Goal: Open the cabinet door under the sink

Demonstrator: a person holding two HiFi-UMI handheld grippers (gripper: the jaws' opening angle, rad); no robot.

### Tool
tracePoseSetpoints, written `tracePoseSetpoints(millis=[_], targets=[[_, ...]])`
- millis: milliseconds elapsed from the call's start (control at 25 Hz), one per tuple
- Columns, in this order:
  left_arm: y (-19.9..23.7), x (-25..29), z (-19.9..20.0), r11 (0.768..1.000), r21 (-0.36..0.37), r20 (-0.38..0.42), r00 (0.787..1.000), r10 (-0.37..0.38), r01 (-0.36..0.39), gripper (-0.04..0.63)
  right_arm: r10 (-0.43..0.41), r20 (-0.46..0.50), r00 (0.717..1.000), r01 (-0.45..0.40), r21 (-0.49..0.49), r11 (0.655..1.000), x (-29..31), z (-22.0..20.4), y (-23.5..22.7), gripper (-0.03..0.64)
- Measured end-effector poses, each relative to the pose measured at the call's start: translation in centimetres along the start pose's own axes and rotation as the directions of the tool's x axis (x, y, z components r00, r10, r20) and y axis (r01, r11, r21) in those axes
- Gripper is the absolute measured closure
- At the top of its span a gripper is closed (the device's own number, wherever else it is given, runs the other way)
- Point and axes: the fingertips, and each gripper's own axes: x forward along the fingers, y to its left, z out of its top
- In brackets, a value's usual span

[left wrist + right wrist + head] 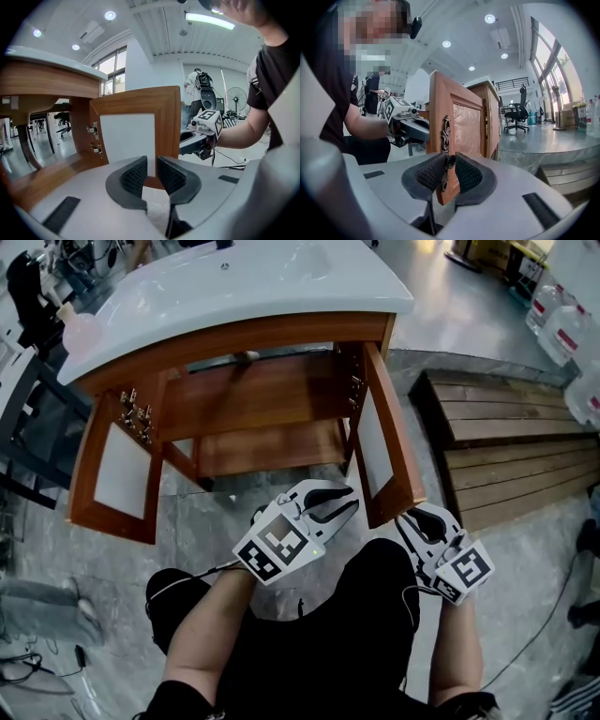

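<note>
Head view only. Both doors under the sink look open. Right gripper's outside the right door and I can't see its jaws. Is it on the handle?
Observer: The knob of the right door sits between the right gripper pads; can't tell if they press it.
Operator: Left gripper?
Observer: The left gripper has jaws slightly apart, nothing between them; it faces that door's white inner panel.
Operator: Handle type?
Observer: An ornate metal plate, vertical, near the door's free edge; the knob sits on it.

One sink (234, 282) at 12 o'clock; two doors (120, 474) (375, 446) beneath; one handle (446, 136); two grippers (342, 502) (412, 521) at 5 o'clock; one bench (516, 456) at 3 o'clock.
</note>
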Motion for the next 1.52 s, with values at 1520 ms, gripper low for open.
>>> tracePoseSetpoints(millis=[1520], targets=[[9.8, -30.8, 29.3, 0.775, -0.339, -0.175, 0.845, 0.506, -0.534, 0.561, -0.116, -0.016, 0.993, 0.117, 0.156, 0.981, -2.6, 45.5, 7.2, 0.604]])
